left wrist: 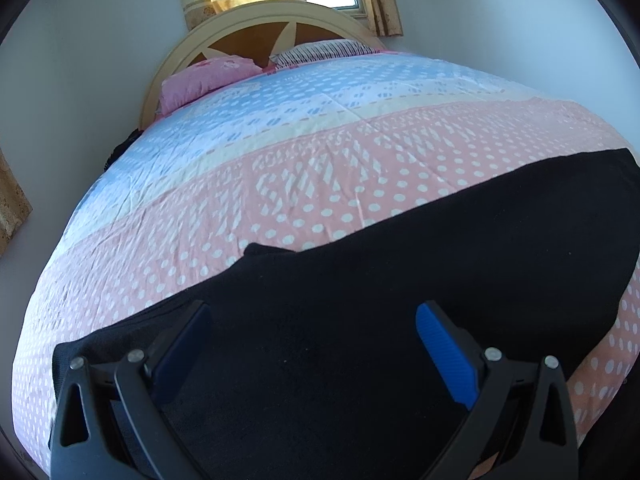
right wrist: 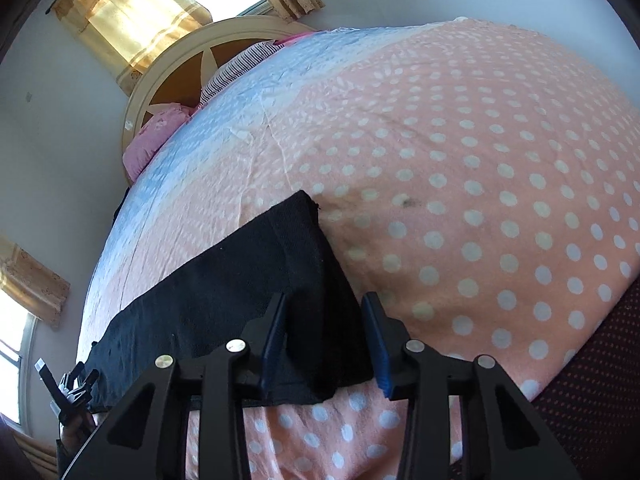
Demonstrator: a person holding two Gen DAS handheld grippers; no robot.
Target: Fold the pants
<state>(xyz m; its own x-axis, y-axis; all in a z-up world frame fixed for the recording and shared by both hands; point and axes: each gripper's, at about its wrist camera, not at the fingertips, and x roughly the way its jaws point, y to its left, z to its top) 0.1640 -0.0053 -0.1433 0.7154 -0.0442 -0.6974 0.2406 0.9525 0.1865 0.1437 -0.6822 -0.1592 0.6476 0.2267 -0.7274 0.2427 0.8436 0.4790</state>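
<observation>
Black pants (left wrist: 400, 264) lie flat across the near part of the bed, stretching from lower left to right. My left gripper (left wrist: 312, 312) hovers open over the pants, its blue pads wide apart with nothing between them. In the right wrist view the pants (right wrist: 224, 280) run from the left to a hem end at the centre. My right gripper (right wrist: 324, 300) is open and straddles the right edge of that end, the left finger over the cloth and the right finger (right wrist: 376, 344) over the bedspread.
The bedspread (left wrist: 304, 168) is pink with white dots, blue toward the headboard (left wrist: 256, 24). A pink pillow (left wrist: 204, 80) and a striped pillow (left wrist: 320, 50) lie at the head. The other gripper's tip (right wrist: 68, 392) shows at far left. Dark dotted fabric (right wrist: 592, 380) lies beyond the bed's right edge.
</observation>
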